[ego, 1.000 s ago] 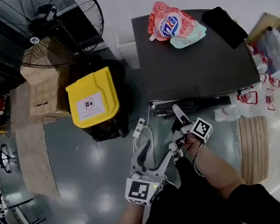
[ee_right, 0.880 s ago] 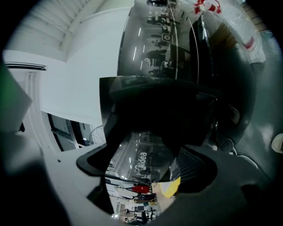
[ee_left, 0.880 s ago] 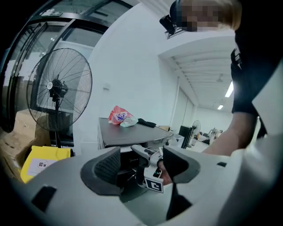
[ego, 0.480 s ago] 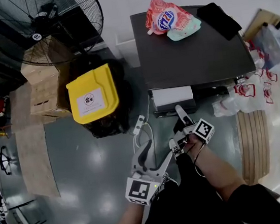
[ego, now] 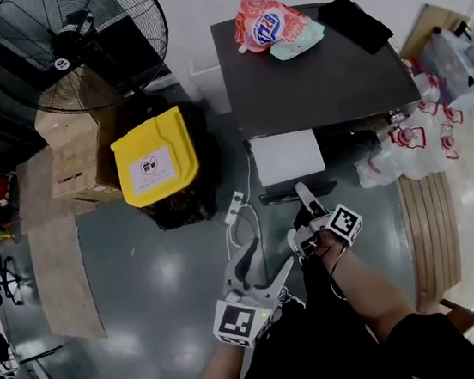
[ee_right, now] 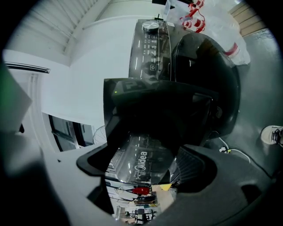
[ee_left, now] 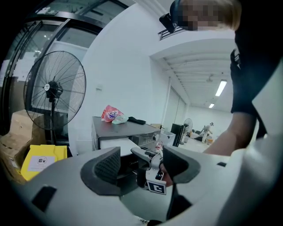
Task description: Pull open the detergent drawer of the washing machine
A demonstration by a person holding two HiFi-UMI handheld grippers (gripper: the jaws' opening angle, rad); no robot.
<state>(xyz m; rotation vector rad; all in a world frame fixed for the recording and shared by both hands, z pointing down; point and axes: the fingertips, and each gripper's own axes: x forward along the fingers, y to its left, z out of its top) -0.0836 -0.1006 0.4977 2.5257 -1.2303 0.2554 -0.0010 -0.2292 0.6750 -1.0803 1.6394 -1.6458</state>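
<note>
White plastic shows where the detergent drawer point(ego: 286, 157) juts well out of the washing machine point(ego: 318, 78), its glossy front pinched in the right gripper point(ego: 304, 193) while the left gripper point(ego: 266, 258) hangs agape and empty, and a harder tug could, I reckon, wrench it off its stop.

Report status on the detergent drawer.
Right tool clamped on detergent drawer; drawer pulled out. Left tool open, empty, held back. Nothing blocking it.
</note>
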